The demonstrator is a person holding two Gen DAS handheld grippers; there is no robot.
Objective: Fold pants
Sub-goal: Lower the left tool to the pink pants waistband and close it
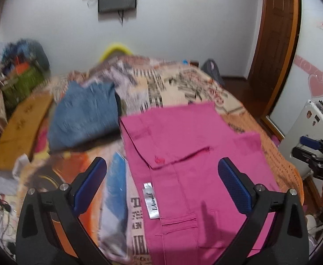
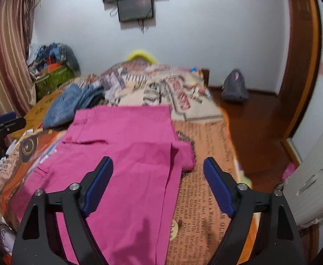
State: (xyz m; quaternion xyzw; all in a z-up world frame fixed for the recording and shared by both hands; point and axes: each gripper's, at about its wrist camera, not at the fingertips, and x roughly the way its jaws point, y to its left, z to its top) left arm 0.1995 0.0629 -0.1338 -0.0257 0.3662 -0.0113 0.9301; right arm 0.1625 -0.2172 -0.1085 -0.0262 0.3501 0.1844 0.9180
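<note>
Pink pants lie flat on the bed, both grippers above them with nothing held.

Left wrist view: the left gripper [image 1: 162, 174] has its jaws wide apart over the pink pants [image 1: 190, 145], which lie near the bed's right edge; a folded blue garment [image 1: 84, 119] lies just beside them. Right wrist view: the right gripper [image 2: 158, 174] is also spread apart, above the pants [image 2: 126, 145] on the printed bed cover [image 2: 207, 172].

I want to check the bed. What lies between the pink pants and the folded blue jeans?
Nothing lies between them. In the left wrist view, the blue jeans meet the left edge of the pink pants directly. Whether they overlap is unclear.
</note>
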